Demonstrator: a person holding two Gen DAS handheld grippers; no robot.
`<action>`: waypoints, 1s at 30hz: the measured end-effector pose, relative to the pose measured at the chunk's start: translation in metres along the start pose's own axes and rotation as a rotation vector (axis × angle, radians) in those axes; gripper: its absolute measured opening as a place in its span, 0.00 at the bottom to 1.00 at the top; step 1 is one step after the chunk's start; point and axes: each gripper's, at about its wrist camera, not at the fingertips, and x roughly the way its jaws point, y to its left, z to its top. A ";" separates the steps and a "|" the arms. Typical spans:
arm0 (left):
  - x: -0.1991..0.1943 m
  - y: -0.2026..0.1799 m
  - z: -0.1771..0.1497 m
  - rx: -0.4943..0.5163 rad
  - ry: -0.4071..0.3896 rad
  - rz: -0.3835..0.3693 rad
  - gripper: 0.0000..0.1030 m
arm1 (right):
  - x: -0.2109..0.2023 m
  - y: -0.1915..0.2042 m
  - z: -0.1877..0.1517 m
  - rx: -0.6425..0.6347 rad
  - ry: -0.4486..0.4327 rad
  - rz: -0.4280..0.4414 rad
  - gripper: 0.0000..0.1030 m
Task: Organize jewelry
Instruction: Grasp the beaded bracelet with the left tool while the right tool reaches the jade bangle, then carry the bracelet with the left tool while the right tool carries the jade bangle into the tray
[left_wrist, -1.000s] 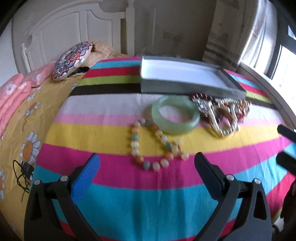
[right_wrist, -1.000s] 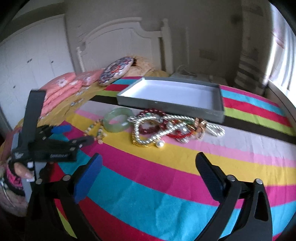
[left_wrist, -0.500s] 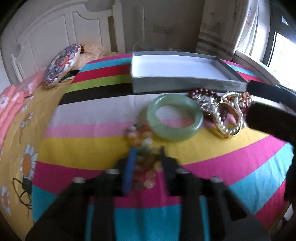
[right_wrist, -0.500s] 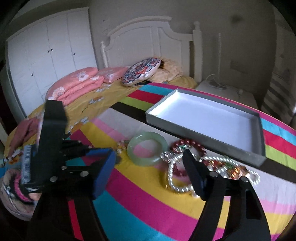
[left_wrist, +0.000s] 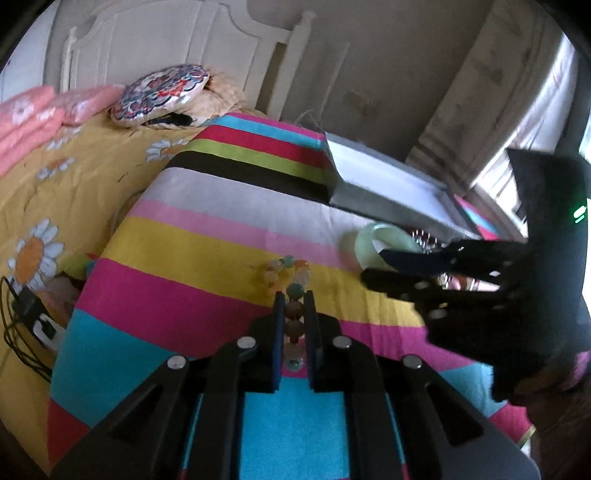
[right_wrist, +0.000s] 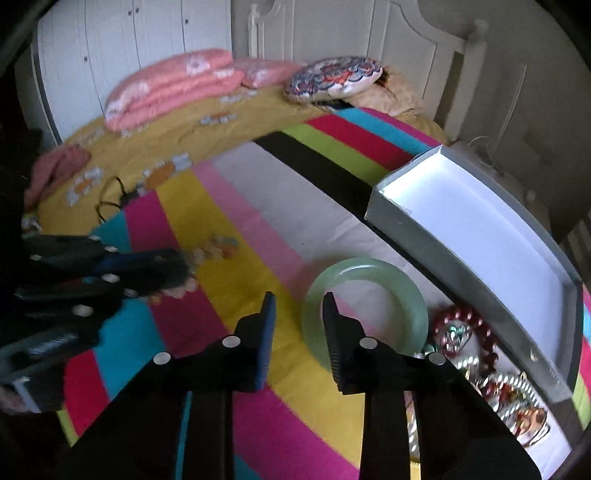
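Nearest in the left wrist view, the left gripper (left_wrist: 294, 321) has its jaws nearly closed and clamped on a string of coloured beads, the bead bracelet (left_wrist: 293, 295), whose far loop lies on a yellow band of the striped bed cover (left_wrist: 207, 254). In the right wrist view, the right gripper (right_wrist: 298, 321) has just been narrowing its jaws. They stand partly open, one jaw over the near rim of the green bangle (right_wrist: 364, 314) and the other outside it, and they do not look to be pressing on it yet. Just right of the bangle sits a tangled heap of pearl and red bead jewelry (right_wrist: 476, 354). Beyond that lies the open grey tray (right_wrist: 406, 229) with its bare white floor. To do this step well, each piece likely needs a firm, centred grip before lifting, then a slow straight carry over the tray's wall. The smooth bangle may slip, and the hanging beads may swing or snag
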 end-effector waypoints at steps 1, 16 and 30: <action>0.000 0.002 0.000 -0.010 0.000 -0.008 0.09 | 0.004 -0.001 0.001 0.001 0.004 -0.010 0.24; -0.010 -0.001 -0.003 -0.015 -0.057 -0.008 0.09 | -0.037 -0.042 -0.018 0.222 -0.254 0.282 0.16; -0.033 -0.020 0.021 0.020 -0.133 -0.102 0.09 | -0.104 -0.113 -0.021 0.348 -0.394 0.041 0.16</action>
